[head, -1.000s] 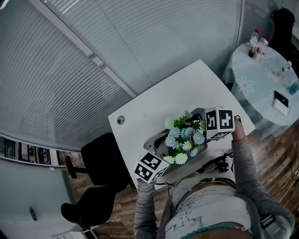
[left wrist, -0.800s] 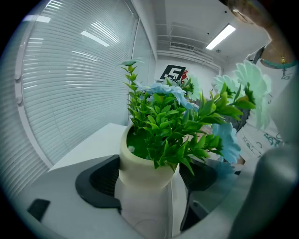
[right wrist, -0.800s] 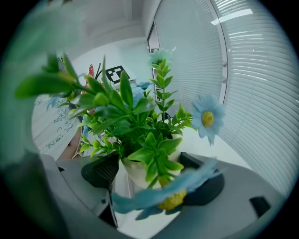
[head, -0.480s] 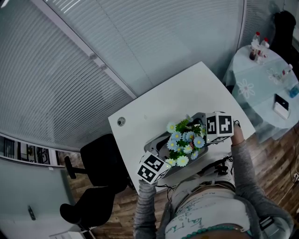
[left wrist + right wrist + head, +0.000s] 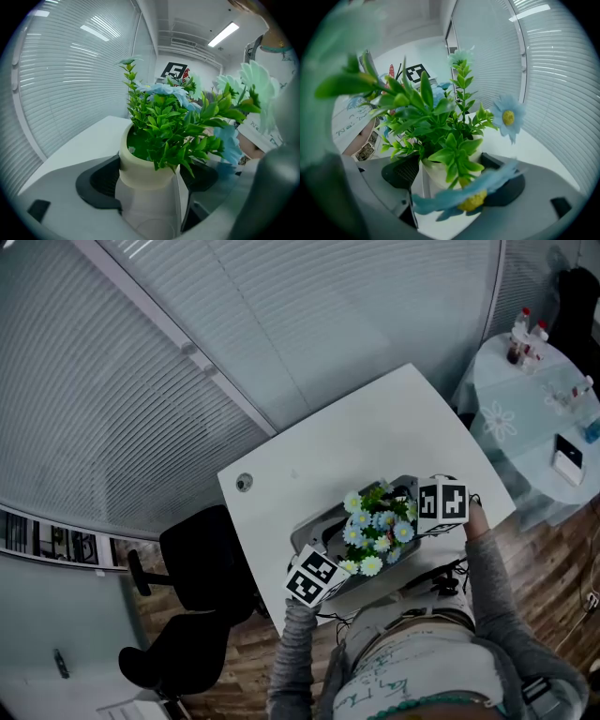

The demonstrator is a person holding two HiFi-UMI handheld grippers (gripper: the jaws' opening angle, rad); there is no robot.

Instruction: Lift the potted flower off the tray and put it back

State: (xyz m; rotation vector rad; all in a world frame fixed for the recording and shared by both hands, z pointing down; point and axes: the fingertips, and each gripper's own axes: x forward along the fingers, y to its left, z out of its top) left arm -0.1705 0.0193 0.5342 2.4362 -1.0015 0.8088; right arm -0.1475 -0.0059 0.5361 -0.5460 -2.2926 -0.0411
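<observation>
A potted flower (image 5: 377,524), green leaves with pale blue and white daisies in a cream pot, is over the grey tray (image 5: 314,529) near the white table's front edge. My left gripper (image 5: 336,564) comes at it from the front left and my right gripper (image 5: 418,513) from the right. In the left gripper view the cream pot (image 5: 143,164) fills the gap between the black pads (image 5: 96,183) of the left gripper (image 5: 150,180). In the right gripper view the pot (image 5: 440,176) sits between the pads (image 5: 401,171) of the right gripper (image 5: 454,180). Leaves hide whether the pot's base touches the tray.
The white table (image 5: 375,427) has a round cable hole (image 5: 245,482) at its left. Cables (image 5: 441,579) hang at the front edge. A black chair (image 5: 202,554) stands to the left. A round side table (image 5: 539,413) with bottles stands to the right. Blinds run behind.
Both grippers have sunk with the pot toward the tray; their marker cubes look smaller and the right one sits lower in the head view. Both keep their hold.
</observation>
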